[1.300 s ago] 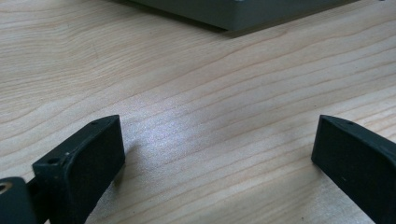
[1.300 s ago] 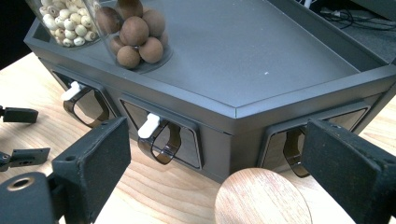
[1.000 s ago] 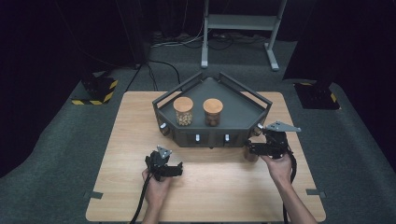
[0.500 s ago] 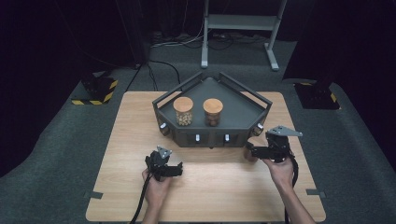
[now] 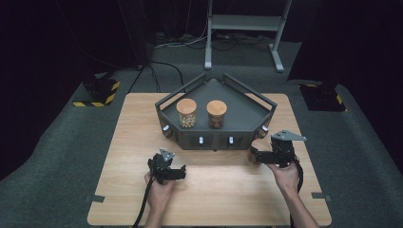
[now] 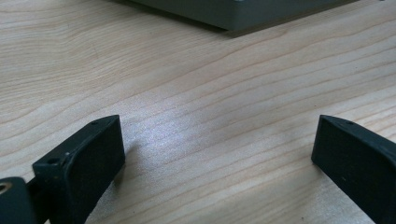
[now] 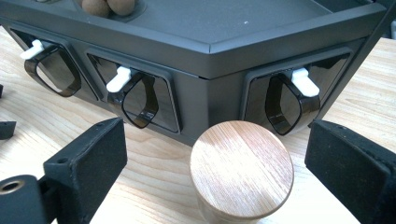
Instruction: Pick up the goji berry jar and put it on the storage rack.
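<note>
The wooden-lidded jar [image 7: 242, 170] stands on the bench [image 5: 223, 190] just in front of the dark tray's [image 5: 266, 107] front right corner, between the jaws of your right gripper [image 7: 215, 163]; the jaws stand spread, clear of the lid on both sides, and they have just been opening with the jar between them. So, as a judgement, you are either letting the jar go after setting it down or lining up to take it; the pads are not pressing now. Two more jars already sit on the tray: one [image 5: 186, 113] on the left with pale contents, one [image 5: 216, 113] beside it with darker ones. Along the tray's front wall you can see small windows with white levers [image 7: 122, 78]. Your left gripper [image 6: 215, 154] rests well apart over bare bench, its jaws spread on nothing. If the jar is meant for the tray, your next move calls for centring the jaws on the lid or body, closing squarely, and lifting high enough to clear the tray's rail [image 5: 240, 88].
</note>
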`<state>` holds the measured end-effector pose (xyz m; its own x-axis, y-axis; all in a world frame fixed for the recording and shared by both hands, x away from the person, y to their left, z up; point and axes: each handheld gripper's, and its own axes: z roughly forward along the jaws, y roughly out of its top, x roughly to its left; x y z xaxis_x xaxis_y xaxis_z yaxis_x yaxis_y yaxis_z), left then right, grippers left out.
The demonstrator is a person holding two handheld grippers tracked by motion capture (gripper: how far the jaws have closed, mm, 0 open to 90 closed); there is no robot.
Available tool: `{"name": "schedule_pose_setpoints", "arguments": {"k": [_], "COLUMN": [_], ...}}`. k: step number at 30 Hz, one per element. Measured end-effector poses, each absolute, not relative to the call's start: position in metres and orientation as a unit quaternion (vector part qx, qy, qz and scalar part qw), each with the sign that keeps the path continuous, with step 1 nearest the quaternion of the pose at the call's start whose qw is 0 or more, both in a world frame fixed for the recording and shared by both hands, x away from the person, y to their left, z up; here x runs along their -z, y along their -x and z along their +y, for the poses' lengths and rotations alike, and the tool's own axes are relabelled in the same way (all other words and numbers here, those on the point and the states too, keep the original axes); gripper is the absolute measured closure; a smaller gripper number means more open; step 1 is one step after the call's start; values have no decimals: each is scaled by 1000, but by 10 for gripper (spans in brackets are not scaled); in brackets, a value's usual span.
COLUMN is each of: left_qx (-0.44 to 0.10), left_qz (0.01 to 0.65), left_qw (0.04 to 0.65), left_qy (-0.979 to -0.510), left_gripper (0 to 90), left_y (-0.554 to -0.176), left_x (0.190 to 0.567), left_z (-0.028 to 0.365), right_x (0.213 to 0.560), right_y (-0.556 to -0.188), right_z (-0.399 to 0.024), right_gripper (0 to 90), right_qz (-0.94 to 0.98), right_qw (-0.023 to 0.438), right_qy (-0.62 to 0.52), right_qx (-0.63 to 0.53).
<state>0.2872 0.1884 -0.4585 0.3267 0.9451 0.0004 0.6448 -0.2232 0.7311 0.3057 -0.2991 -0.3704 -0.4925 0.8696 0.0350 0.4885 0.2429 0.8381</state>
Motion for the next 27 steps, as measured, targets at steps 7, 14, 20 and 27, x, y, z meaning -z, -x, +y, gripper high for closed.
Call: {"name": "schedule_pose_setpoints", "arguments": {"k": [7, 14, 20, 27], "left_qx": [-231, -231, -231, -231], "left_qz": [532, 532, 532, 532], "left_qw": [325, 324, 324, 324], "left_qy": [-747, -747, -747, -747], "left_gripper": [25, 25, 25, 25], "left_y": [-287, -287, -287, -287], "left_x": [458, 458, 458, 458], "left_z": [188, 188, 188, 188], "right_x": [374, 379, 384, 390], "right_y": [-305, -305, -305, -306], "right_z": [-300, -301, -301, -301], "right_gripper": [40, 33, 32, 31], "right_qz": [755, 757, 758, 759], "right_qw": [226, 223, 222, 221], "right_qy": [-452, -455, -458, -464], "right_qx": [-418, -414, -409, -400]}}
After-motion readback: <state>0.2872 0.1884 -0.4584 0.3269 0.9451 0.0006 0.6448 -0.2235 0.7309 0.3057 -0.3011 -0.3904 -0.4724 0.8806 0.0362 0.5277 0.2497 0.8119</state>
